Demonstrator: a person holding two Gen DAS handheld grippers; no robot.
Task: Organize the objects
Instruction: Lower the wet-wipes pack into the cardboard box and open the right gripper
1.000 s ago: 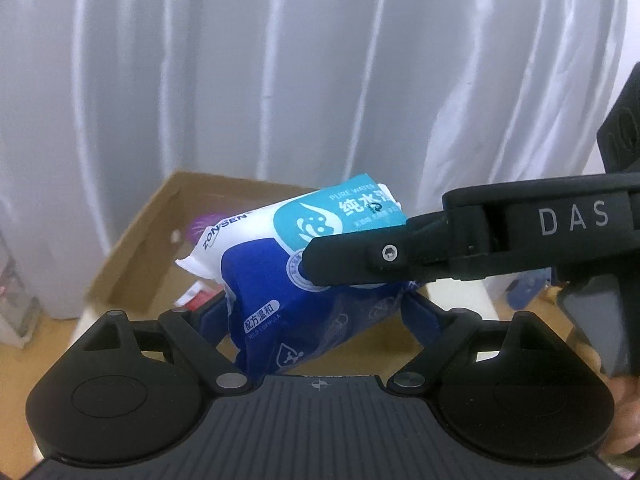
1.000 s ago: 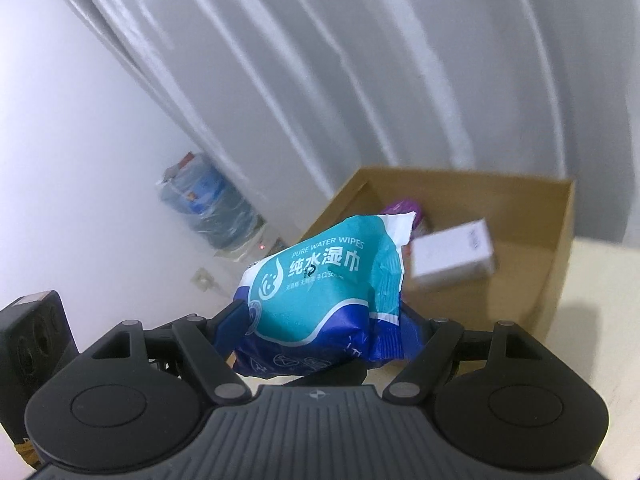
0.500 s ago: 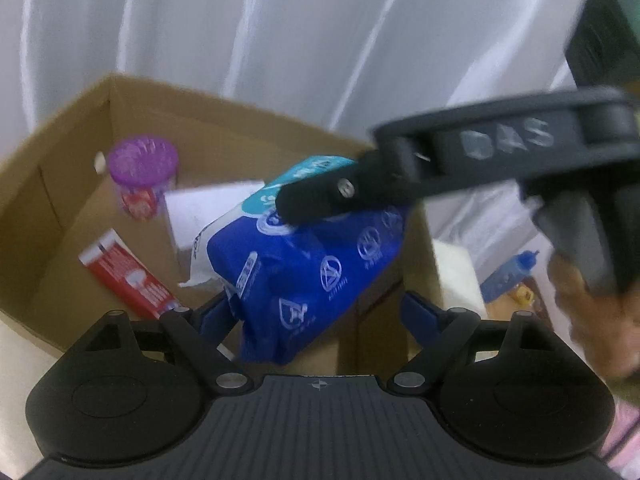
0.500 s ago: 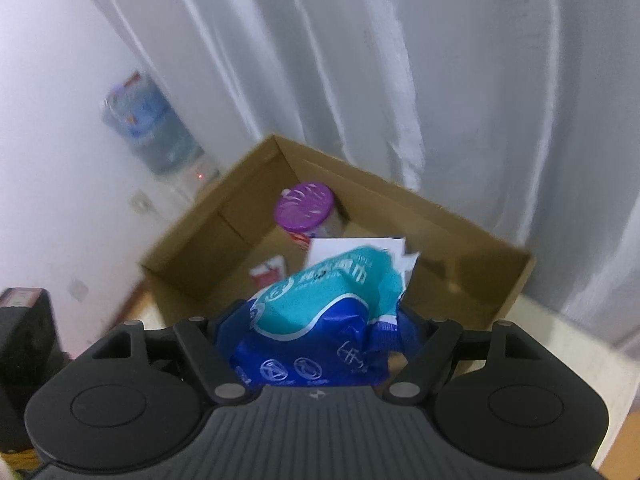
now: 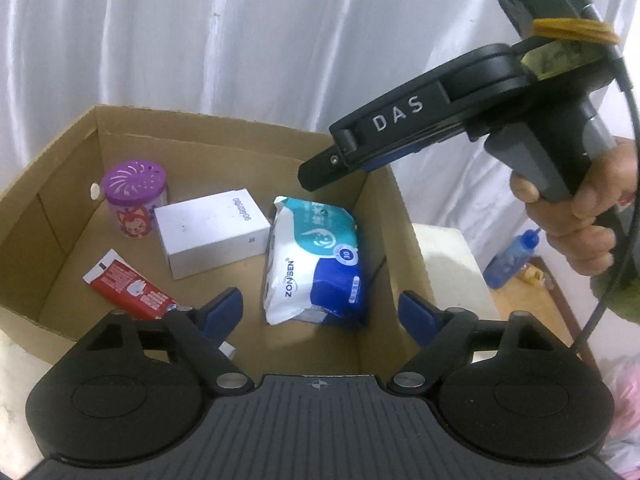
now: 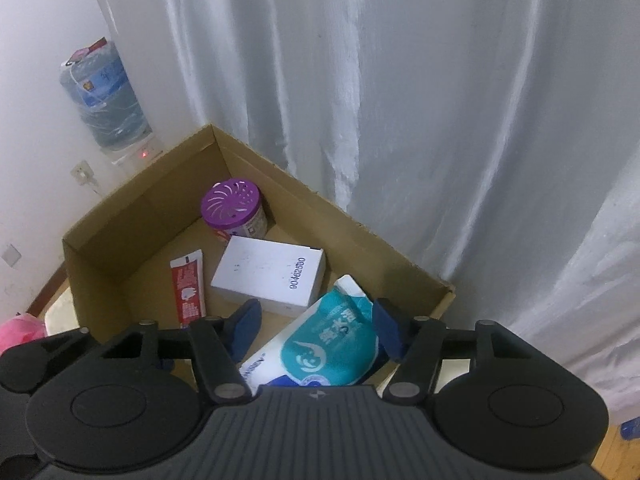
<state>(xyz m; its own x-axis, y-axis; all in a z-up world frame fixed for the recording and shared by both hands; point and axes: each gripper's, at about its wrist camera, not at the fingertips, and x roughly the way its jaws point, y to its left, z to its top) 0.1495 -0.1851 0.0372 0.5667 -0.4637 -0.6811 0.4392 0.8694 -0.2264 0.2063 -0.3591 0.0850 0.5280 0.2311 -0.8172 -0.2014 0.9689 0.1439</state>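
Observation:
A blue and teal wet-wipes pack (image 5: 316, 268) lies on the floor of a cardboard box (image 5: 224, 140), at its right side; it also shows in the right wrist view (image 6: 328, 348). My left gripper (image 5: 320, 312) is open and empty above the box's near side. My right gripper (image 6: 316, 324) is open above the pack, not touching it, and shows from the side in the left wrist view (image 5: 320, 168). In the box also lie a white carton (image 5: 212, 236), a purple-lidded jar (image 5: 134, 200) and a red tube (image 5: 128, 288).
The box stands on a white surface (image 5: 444, 256) against a white curtain (image 5: 240, 40). A water dispenser bottle (image 6: 104, 96) stands by the wall at left. A blue bottle (image 5: 512, 256) sits on the floor at right.
Both grippers held the wipes pack over the box; both have opened and the pack has dropped to the box floor. The right gripper has lifted clear.

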